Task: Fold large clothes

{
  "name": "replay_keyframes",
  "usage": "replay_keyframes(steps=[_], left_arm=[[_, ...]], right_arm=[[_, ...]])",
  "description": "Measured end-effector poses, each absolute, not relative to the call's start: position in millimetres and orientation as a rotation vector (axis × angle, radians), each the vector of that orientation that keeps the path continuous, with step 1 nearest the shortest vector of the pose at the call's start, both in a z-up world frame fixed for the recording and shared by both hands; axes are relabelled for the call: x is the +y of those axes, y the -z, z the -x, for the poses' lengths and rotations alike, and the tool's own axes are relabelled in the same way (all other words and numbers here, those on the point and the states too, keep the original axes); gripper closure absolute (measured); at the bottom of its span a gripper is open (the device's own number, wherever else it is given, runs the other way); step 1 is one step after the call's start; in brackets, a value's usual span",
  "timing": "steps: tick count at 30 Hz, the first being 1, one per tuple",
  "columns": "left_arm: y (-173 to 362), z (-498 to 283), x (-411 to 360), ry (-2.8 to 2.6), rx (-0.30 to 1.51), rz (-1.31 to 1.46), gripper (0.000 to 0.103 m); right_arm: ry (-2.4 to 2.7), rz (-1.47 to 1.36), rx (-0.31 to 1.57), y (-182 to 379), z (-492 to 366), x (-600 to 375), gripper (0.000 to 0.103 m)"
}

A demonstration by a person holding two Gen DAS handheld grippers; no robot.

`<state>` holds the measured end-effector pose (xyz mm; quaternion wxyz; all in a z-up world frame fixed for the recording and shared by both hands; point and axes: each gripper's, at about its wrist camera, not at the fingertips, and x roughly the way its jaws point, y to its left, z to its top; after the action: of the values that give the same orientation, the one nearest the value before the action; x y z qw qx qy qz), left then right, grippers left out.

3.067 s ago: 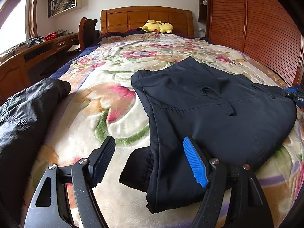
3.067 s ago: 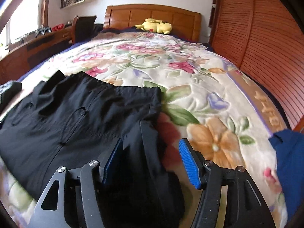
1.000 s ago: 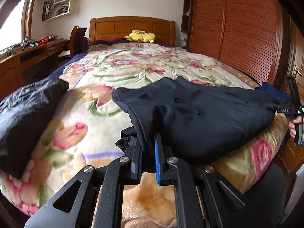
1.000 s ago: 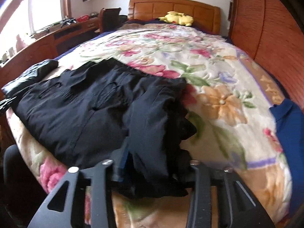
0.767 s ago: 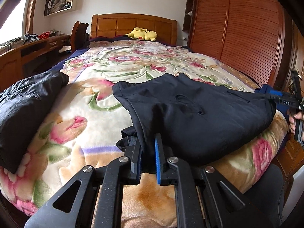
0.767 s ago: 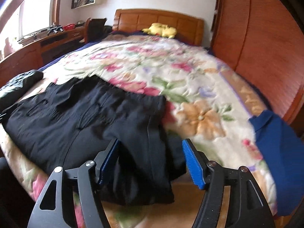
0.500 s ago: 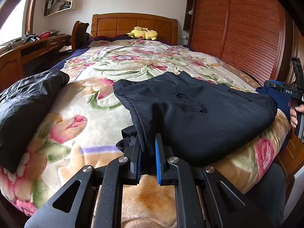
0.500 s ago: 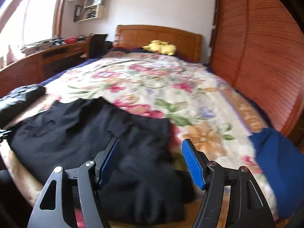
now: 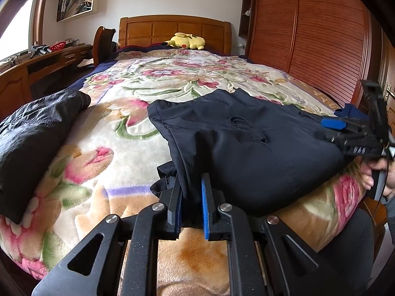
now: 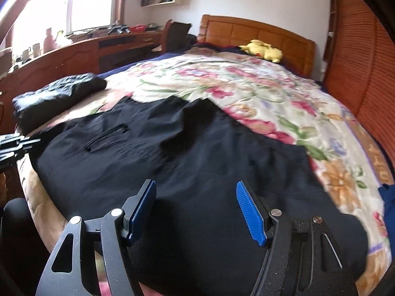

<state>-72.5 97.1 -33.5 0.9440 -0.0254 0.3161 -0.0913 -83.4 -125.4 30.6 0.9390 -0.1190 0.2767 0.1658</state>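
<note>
Left hand-held gripper (image 9: 191, 203) clamped on black trousers (image 9: 246, 148) atop bed (image 9: 123, 222)

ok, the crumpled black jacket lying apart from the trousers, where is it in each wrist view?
Left wrist: black jacket at the left edge, on the bed's near-left corner.
Right wrist: black jacket upper left, beyond the black trousers.
Shared landmark: yellow plush toy at the wooden headboard.

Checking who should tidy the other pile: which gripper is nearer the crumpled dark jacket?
Left. The left gripper grips the black trousers at the end nearest the crumpled dark jacket; the right gripper hovers open at the far end.
</note>
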Motion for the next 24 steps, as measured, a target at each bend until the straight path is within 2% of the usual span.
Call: replay_keyframes(steps=[5, 24], left_arm=[[35.5, 73.5, 96.6, 0.187, 0.646, 0.051, 0.090], [28.3, 74.3, 90.5, 0.172, 0.634, 0.042, 0.091]], right_arm=[[-0.352, 0.230, 0.594, -8.7, 66.1, -128.5, 0.034], [-0.321, 0.236, 0.585, -1.2, 68.4, -118.4, 0.033]])
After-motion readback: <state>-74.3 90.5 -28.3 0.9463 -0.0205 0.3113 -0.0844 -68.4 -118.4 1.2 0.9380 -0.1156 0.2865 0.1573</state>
